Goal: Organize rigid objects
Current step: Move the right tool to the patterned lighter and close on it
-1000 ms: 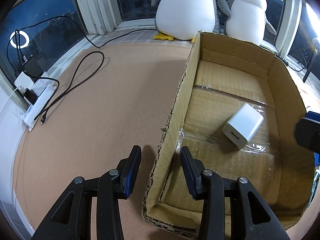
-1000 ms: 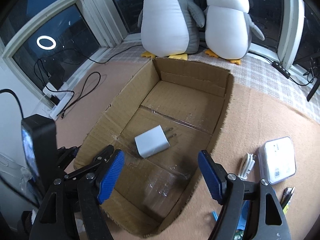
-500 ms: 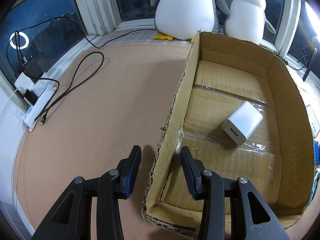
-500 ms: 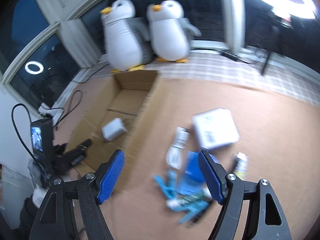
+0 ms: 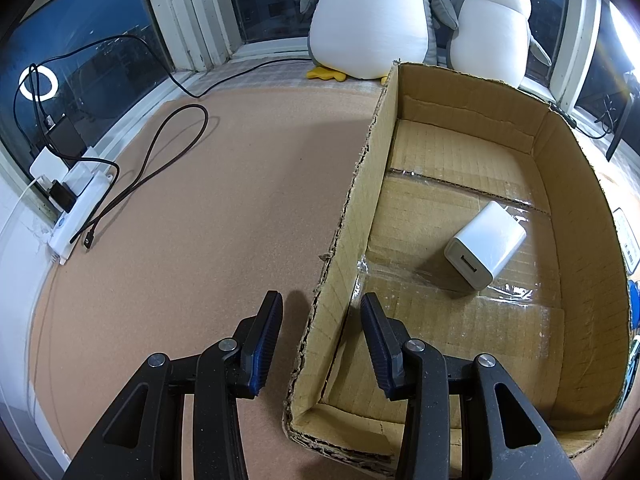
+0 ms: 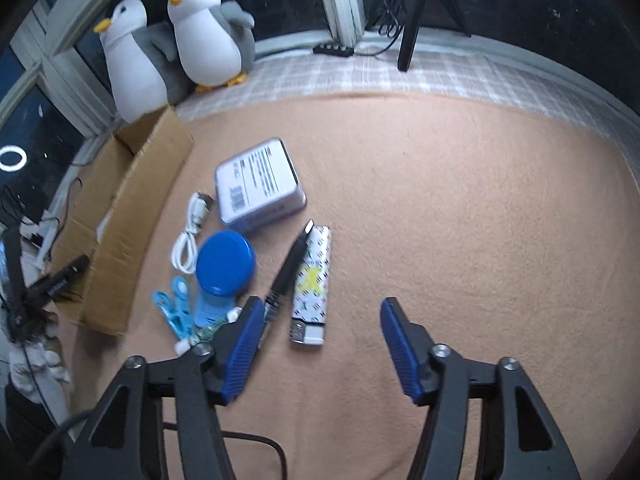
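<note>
A cardboard box (image 5: 576, 184) lies open on the mat, with a white charger (image 5: 484, 246) inside. My left gripper (image 5: 320, 320) is open and straddles the box's left wall without gripping it. My right gripper (image 6: 322, 328) is open and empty above the mat. Ahead of it lie a patterned white lighter (image 6: 312, 284), a black pen (image 6: 288, 264), a blue-lidded jar (image 6: 226, 262), a white case (image 6: 258, 184), a white cable (image 6: 190, 236) and blue clips (image 6: 174, 312). The box (image 6: 132, 208) lies to their left.
Two plush penguins (image 5: 372, 16) (image 6: 212, 36) stand by the window behind the box. A power strip (image 5: 76, 208) with black cables (image 5: 160, 160) lies at the left wall. A black tripod leg (image 6: 408, 36) stands at the back right.
My right gripper swung away from above the box, to the right, and now faces the loose items on the mat. My left gripper has not moved.
</note>
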The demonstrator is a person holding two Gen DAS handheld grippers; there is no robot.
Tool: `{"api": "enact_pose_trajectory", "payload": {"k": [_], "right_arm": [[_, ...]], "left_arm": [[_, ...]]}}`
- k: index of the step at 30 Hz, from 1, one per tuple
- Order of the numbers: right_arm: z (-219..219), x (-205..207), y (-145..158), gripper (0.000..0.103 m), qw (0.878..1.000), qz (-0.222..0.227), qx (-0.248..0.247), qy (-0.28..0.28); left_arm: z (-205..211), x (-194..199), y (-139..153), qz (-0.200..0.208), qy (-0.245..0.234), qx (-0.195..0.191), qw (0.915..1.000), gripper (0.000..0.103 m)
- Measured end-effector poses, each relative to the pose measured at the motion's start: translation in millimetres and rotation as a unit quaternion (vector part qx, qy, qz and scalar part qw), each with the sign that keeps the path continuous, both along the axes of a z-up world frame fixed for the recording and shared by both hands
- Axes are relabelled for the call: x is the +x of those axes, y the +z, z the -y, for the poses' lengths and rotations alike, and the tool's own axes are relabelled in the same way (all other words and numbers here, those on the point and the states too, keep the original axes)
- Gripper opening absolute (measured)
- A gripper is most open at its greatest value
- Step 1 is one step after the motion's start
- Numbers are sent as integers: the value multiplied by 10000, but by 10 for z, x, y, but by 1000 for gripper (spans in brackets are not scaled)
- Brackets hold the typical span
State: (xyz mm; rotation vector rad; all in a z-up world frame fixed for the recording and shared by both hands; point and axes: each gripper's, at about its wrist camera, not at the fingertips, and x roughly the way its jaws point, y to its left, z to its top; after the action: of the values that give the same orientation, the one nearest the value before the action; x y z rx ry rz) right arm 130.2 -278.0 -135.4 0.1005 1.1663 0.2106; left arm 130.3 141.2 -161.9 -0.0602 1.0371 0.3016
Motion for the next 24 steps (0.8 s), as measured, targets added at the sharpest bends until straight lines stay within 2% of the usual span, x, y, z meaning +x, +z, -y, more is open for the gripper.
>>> {"api": "enact_pose_trajectory", "payload": {"k": [4, 9, 24], "right_arm": [[-19, 16, -160, 45, 9998, -107, -156, 85], [-43, 65, -254, 45, 9993, -191, -280, 129], [-179, 262, -279, 45, 9978, -196, -562, 290]], "left_arm": [[-8, 2, 1, -2, -2, -12, 10000, 44], [-3, 11, -5, -3, 5, -26, 10000, 44], [0, 24, -7, -6, 15, -37, 10000, 44]]}}
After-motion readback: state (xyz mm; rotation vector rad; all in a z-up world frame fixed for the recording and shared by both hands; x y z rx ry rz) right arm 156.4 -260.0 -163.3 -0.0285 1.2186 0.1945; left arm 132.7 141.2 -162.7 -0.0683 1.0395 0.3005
